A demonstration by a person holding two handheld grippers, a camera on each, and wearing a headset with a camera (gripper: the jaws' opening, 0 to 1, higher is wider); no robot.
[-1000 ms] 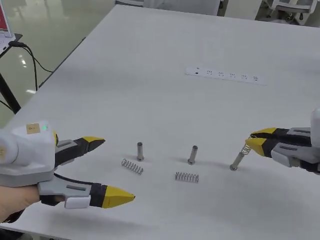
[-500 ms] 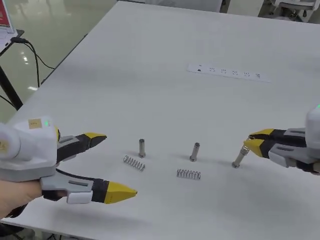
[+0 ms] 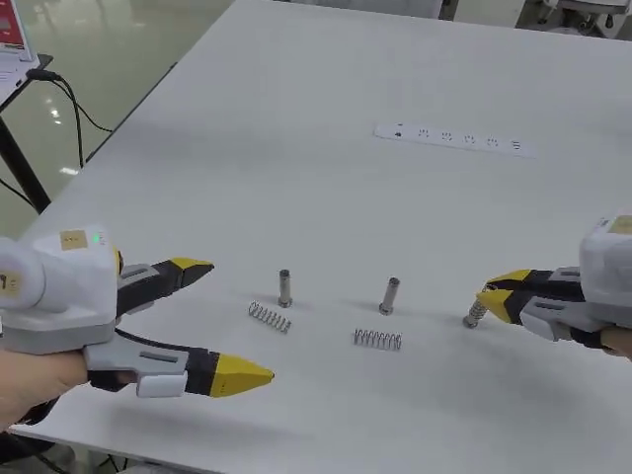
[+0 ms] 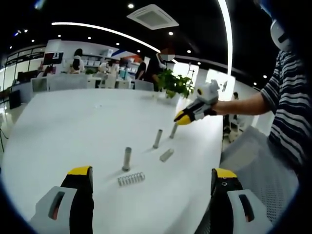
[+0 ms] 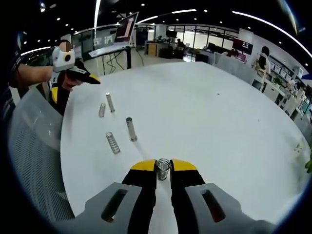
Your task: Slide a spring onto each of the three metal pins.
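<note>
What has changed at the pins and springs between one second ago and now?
The right gripper, shut on a spring, has moved down along the tilted right pin, so the spring sits lower and less of the pin shows. Nothing was let go. The left gripper stays open. The left pin and middle pin stand bare, and the left loose spring and middle loose spring lie as before.

- Left gripper [image 3: 235, 319]: at 8 o'clock in the head view, jaws spread wide.
- Right gripper [image 3: 491, 293]: at 4 o'clock, jaws closed, apparently clamping a spring [image 5: 163, 168].
</note>
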